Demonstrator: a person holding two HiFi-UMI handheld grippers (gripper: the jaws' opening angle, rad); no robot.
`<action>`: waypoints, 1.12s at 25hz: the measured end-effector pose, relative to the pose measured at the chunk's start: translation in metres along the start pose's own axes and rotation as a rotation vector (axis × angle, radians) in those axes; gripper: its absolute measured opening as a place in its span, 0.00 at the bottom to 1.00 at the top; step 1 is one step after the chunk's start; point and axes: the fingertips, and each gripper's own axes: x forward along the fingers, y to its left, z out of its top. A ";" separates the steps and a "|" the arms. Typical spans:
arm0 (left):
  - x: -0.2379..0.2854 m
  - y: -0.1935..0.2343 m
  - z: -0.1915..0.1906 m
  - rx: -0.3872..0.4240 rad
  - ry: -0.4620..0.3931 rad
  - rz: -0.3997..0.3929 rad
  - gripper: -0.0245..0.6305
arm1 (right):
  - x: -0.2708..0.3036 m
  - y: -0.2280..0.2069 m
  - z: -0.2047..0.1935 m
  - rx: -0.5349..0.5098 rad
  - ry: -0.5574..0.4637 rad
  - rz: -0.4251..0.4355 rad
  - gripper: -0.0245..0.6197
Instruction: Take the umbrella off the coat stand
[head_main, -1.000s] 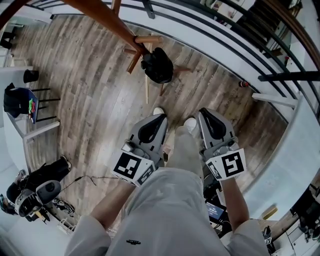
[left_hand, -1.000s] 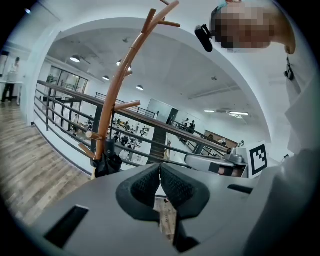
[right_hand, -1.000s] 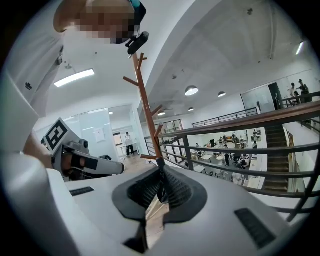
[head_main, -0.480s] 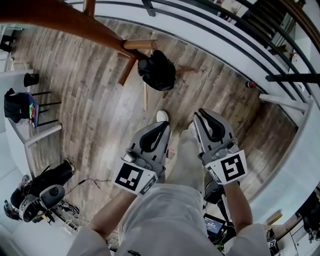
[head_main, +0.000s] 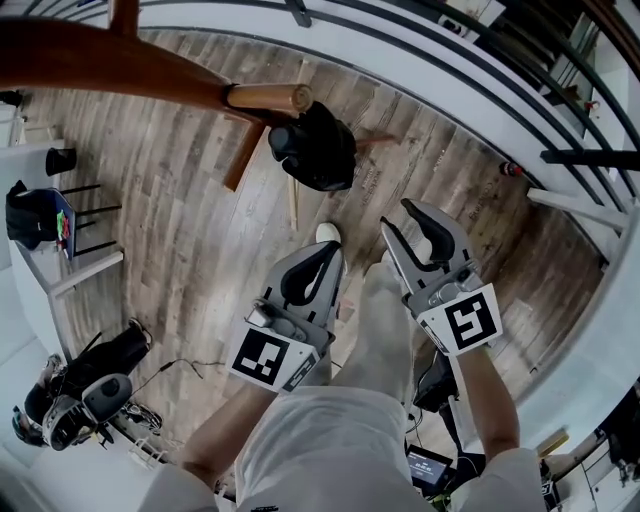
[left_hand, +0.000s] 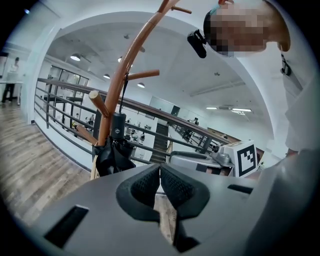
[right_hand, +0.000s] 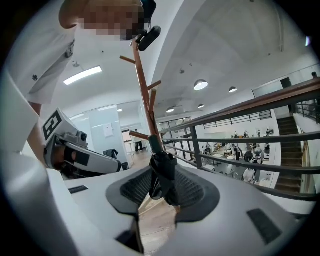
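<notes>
Right claw (head_main: 400, 216): jaws a little apart and opening. Nothing lies between them; the umbrella shows only far off through the gap. A second ago they were together.

Left claw (left_hand: 159, 171): pads together, empty, as before.

Both claws: held side by side over the person's trousers (head_main: 340, 430), lower in the head view than a second ago.

Umbrella (head_main: 315, 145): black, folded, hanging upright from a peg of the coat stand, well apart from both claws. On the same peg as earlier.

Coat stand (head_main: 120, 72): brown wood, standing on the wooden floor (head_main: 200, 230) near its far edge, just before the railing (head_main: 420, 45).

Black bag (head_main: 100, 352): on the floor by its left edge; contents cannot be told.
</notes>
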 end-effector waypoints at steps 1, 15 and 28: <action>0.003 0.003 -0.003 -0.001 0.002 0.001 0.07 | 0.004 -0.001 -0.004 -0.001 0.005 0.007 0.27; 0.031 0.045 -0.031 0.008 0.028 0.052 0.07 | 0.058 -0.019 -0.033 -0.038 -0.038 0.087 0.50; 0.042 0.069 -0.039 0.002 0.010 0.078 0.07 | 0.116 -0.020 -0.059 -0.135 -0.015 0.193 0.62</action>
